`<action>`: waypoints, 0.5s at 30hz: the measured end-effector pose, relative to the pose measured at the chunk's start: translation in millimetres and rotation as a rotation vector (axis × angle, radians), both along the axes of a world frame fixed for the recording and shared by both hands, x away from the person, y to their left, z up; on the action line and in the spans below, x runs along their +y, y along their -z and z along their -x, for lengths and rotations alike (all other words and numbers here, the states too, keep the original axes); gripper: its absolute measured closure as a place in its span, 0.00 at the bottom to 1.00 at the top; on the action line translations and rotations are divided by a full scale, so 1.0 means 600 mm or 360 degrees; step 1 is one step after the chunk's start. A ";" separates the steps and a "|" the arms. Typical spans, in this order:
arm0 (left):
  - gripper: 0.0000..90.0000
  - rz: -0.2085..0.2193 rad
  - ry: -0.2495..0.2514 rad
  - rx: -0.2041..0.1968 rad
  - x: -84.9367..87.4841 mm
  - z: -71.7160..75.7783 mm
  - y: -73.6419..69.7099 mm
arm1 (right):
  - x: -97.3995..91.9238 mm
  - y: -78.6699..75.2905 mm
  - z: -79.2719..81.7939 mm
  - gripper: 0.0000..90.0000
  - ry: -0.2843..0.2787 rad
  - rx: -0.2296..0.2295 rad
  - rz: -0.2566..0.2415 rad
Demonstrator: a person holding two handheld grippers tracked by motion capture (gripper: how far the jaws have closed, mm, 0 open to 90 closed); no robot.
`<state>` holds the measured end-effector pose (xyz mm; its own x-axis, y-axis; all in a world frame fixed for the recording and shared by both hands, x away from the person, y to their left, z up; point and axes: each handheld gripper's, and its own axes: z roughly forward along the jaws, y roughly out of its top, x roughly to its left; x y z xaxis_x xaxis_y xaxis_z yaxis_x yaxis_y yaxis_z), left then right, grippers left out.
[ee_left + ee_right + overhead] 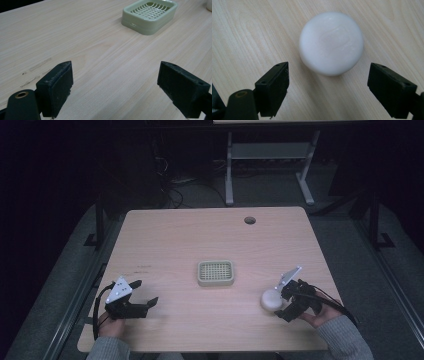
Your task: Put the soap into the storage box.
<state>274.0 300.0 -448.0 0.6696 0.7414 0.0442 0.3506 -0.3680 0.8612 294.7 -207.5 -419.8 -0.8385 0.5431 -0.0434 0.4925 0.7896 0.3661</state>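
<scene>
**Right tongs spread beside a round white soap**

In the high view, the right tongs (280, 302) sit at the lower right of the frame, held by a hand in a grey sleeve that comes in from the bottom edge. Their jaws are released, spread wide, and point toward the white soap (271, 299), a round, smooth bar lying flat on the pale wooden surface (175, 235). The soap is just to the left of the tongs there; whether a jaw tip touches it cannot be told from above.

In the right gripper view, the soap (331, 43) lies in the upper middle of the frame, beyond the right tongs (328, 83), whose two black jaws rise from the bottom corners. The jaw tips stand apart from the soap's near edge, with bare wood showing between them and it.

The green soap dish (215, 273), a rectangular tray with a grid floor, stands near the centre of the high view, up and to the left of the soap and apart from it. In the left gripper view, the dish (149, 15) appears at the upper right.

The left tongs (145, 295) are at the lower left of the high view, also released, jaws wide over bare wood, well apart from dish and soap. The left gripper view shows these tongs (116, 80) holding nothing.
</scene>
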 end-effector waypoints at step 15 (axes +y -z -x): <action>0.14 -0.0007 0.0003 0.0001 0.001 0.000 0.000 | 0.021 -0.006 -0.022 0.17 -0.0034 0.0044 0.0057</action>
